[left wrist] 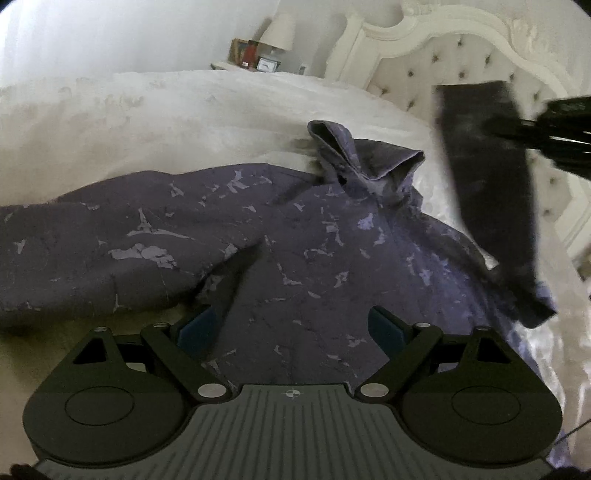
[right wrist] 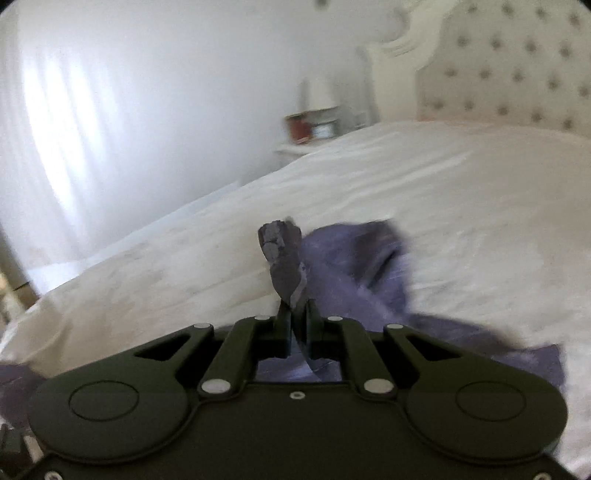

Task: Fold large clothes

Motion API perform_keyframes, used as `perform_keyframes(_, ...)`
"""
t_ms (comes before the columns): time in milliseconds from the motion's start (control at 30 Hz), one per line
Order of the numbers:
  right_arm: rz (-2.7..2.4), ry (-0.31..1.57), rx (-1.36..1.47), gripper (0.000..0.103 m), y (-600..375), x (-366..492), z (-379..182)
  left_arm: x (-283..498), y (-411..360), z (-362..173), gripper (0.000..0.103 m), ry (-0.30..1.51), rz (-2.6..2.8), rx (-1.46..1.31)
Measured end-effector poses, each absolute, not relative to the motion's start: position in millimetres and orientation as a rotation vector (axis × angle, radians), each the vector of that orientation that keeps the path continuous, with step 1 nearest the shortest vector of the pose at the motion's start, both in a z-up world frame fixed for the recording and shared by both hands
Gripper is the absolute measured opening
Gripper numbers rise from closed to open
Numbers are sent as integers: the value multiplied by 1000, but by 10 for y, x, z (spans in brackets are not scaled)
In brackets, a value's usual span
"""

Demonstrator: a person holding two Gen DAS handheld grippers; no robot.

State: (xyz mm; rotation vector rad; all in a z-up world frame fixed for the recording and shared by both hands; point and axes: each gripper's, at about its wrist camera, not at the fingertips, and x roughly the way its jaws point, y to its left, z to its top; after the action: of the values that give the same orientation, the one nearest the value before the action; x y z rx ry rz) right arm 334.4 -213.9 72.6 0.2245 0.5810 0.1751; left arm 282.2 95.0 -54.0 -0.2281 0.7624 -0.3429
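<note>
Left wrist view: a purple hoodie (left wrist: 295, 240) with pale flaked print is spread across a white bedspread (left wrist: 147, 118), filling the middle of the frame; its hood (left wrist: 354, 158) is bunched at upper centre. One sleeve (left wrist: 487, 199) is lifted off the bed at the right, blurred, with its cuff end held up by the right gripper (left wrist: 554, 125) at the right edge. The left gripper (left wrist: 291, 325) is seen at lower centre, jaws spread wide over the hoodie body, nothing held between the blue pads (left wrist: 384, 328). A tufted headboard (left wrist: 461, 55) is seen at upper right, a lamp (left wrist: 279, 33) on a nightstand at upper centre.

Right wrist view: the right gripper (right wrist: 297, 325) is seen at lower centre, jaws pinched together on the sleeve cuff (right wrist: 282, 254), which sticks up above the fingertips. The rest of the hoodie (right wrist: 362, 258) is blurred on the bedspread (right wrist: 461, 206) at centre right. The headboard (right wrist: 517, 81) is at upper right.
</note>
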Motion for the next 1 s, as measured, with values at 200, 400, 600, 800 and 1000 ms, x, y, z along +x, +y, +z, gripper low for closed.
perform_keyframes(200, 335, 648, 224, 13, -1631, 3529, 345, 2823, 909, -585, 90, 773, -365, -194)
perform_keyframes(400, 444, 732, 224, 26, -1354, 3491, -7, 2817, 870, -647, 90, 780, -375, -151)
perform_keyframes(600, 435, 716, 218, 59, -1497, 3334, -33, 2822, 858, -695, 90, 773, -371, -134)
perform_keyframes(800, 318, 711, 217, 59, -2047, 3135, -63, 2779, 825, -692, 90, 747, -372, -129)
perform_keyframes(1000, 193, 758, 223, 59, -2652, 2740, -284, 2701, 726, -517, 90, 675, -379, -93)
